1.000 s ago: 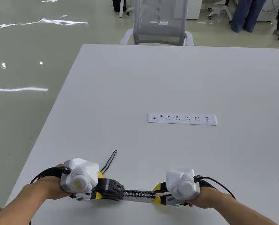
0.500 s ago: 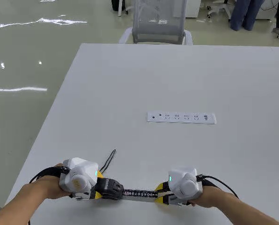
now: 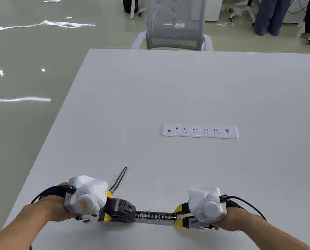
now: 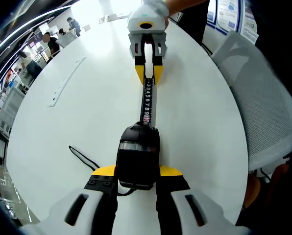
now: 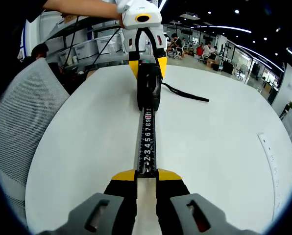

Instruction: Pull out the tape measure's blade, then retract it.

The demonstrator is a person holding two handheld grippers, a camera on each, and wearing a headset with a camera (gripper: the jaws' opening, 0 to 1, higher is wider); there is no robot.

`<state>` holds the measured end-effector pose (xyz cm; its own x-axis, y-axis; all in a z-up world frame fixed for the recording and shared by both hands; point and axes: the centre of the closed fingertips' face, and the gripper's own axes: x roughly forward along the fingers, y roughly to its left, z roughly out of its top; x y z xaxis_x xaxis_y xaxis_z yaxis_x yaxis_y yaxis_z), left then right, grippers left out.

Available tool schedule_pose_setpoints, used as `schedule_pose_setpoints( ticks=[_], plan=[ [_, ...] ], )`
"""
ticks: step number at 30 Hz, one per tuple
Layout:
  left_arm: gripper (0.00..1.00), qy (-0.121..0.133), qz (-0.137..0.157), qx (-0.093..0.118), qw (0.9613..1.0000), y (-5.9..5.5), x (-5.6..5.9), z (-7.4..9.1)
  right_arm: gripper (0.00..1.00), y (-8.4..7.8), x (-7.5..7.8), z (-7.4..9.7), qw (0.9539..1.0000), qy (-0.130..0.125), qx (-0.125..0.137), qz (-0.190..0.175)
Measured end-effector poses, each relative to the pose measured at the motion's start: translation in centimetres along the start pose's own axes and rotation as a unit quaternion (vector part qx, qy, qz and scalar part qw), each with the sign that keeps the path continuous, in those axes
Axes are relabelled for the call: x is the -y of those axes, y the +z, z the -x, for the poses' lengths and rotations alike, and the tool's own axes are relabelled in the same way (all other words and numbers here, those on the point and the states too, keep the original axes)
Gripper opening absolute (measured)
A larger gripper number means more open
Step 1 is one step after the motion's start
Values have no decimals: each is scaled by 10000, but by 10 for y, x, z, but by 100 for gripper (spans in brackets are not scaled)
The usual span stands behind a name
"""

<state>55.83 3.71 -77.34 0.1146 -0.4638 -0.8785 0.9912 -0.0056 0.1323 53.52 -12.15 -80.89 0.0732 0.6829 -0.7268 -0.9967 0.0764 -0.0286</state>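
Observation:
The black tape measure case (image 3: 121,210) lies near the table's front edge, and my left gripper (image 3: 107,209) is shut on it. In the left gripper view the case (image 4: 138,155) sits between the yellow-tipped jaws of my left gripper (image 4: 137,171). The numbered blade (image 3: 155,214) runs right from the case to my right gripper (image 3: 180,215), which is shut on its end. From the right gripper view the blade (image 5: 147,144) leads from my right gripper (image 5: 146,175) up to the case (image 5: 149,87). A thin black wrist strap (image 3: 119,179) trails from the case.
A white power strip (image 3: 199,132) lies mid-table, well beyond the grippers. The white table (image 3: 196,88) stretches far ahead. A grey mesh chair (image 3: 176,23) stands at the far edge, and another mesh chair (image 4: 263,103) is at the near side.
My right gripper has moved a little further right with the blade's end, so more of the blade shows. The left gripper and case have stayed in place.

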Motion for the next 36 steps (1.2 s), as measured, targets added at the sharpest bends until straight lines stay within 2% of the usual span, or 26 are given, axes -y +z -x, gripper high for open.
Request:
schedule_pose_setpoints(
  ticks=[36],
  plan=[
    [25, 13, -13, -18, 10000, 1, 0, 1, 12, -6, -2, 7, 10000, -20, -33, -4]
  ],
)
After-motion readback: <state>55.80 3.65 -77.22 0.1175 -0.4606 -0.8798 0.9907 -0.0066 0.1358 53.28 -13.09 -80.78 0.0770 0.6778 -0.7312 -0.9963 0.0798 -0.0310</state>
